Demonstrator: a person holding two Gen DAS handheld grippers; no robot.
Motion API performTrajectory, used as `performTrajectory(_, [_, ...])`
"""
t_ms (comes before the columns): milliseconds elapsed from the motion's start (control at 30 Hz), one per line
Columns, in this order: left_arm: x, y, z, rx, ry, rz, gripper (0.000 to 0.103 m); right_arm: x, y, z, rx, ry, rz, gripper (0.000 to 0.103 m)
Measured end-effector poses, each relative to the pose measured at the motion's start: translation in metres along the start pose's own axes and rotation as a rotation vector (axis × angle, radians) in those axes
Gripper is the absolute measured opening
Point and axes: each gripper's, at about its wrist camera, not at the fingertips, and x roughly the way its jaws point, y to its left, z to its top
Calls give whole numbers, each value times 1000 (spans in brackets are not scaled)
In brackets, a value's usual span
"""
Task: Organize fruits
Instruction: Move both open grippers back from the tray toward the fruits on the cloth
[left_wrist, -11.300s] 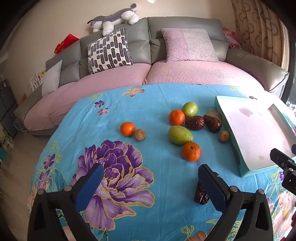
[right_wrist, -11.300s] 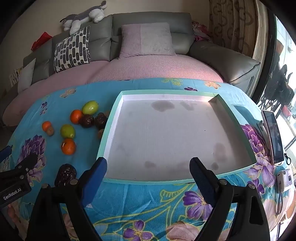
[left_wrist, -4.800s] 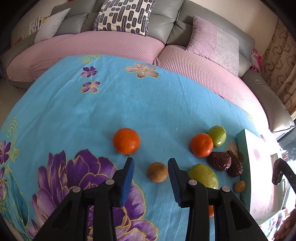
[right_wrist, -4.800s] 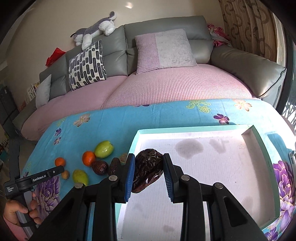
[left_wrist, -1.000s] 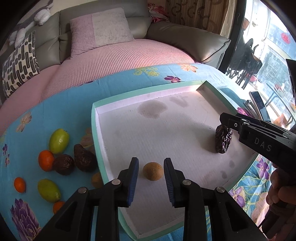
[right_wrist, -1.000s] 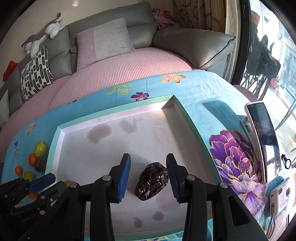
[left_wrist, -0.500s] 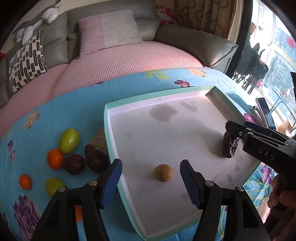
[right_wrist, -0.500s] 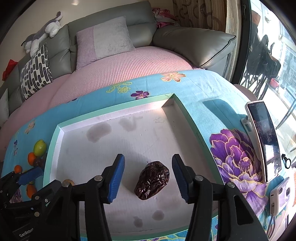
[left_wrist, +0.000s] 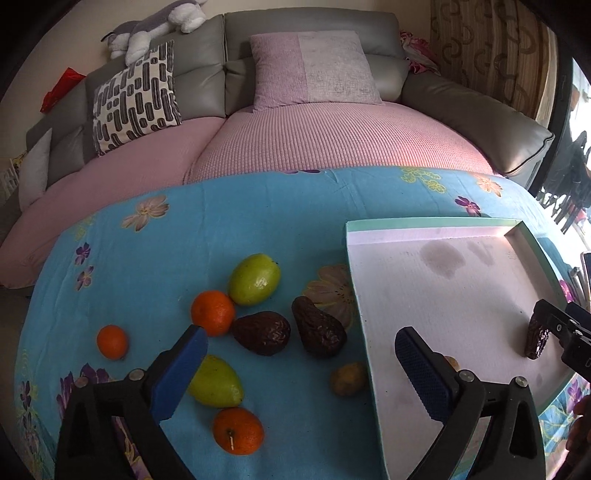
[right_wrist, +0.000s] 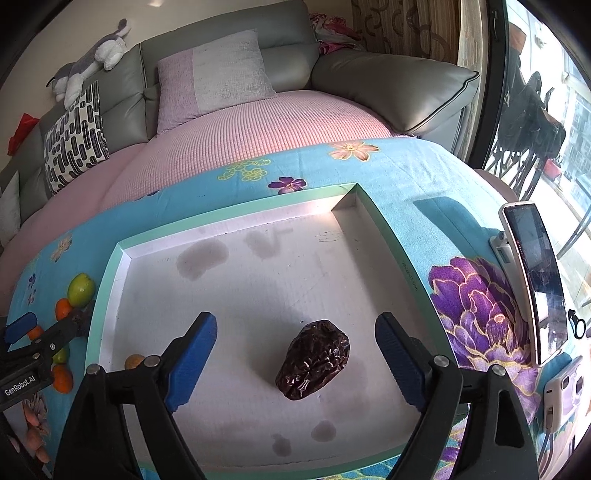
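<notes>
Dark wrinkled date (right_wrist: 313, 359) lying on white floor of teal-rimmed tray (right_wrist: 236, 218), near-right part, between pads of right gripper (right_wrist: 295, 363), slightly nearer right pad, touching neither; jaws spread wide, nothing held. Small tan fruit (right_wrist: 133, 361) on tray floor at near-left, just beside left wall. Left gripper (left_wrist: 301, 373) also spread wide, empty, straddling tray's left wall: left pad (left_wrist: 180, 371) over cloth w/ fruit, right pad over tray floor. On blue floral cloth (left_wrist: 221, 214) left of tray: 2 green fruits, 3 oranges, 2 dark dates, 1 tan fruit (left_wrist: 348, 377) just beside tray wall.
</notes>
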Motion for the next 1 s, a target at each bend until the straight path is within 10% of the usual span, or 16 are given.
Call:
performTrajectory(500, [-12,100,-4,-173,-36,197,103,-4,55,-3,-94,-72,133,91])
performTrajectory(1000, [-36,166,-19,-283,-80,228,103,-6,128,-12,-229,-85,222,91])
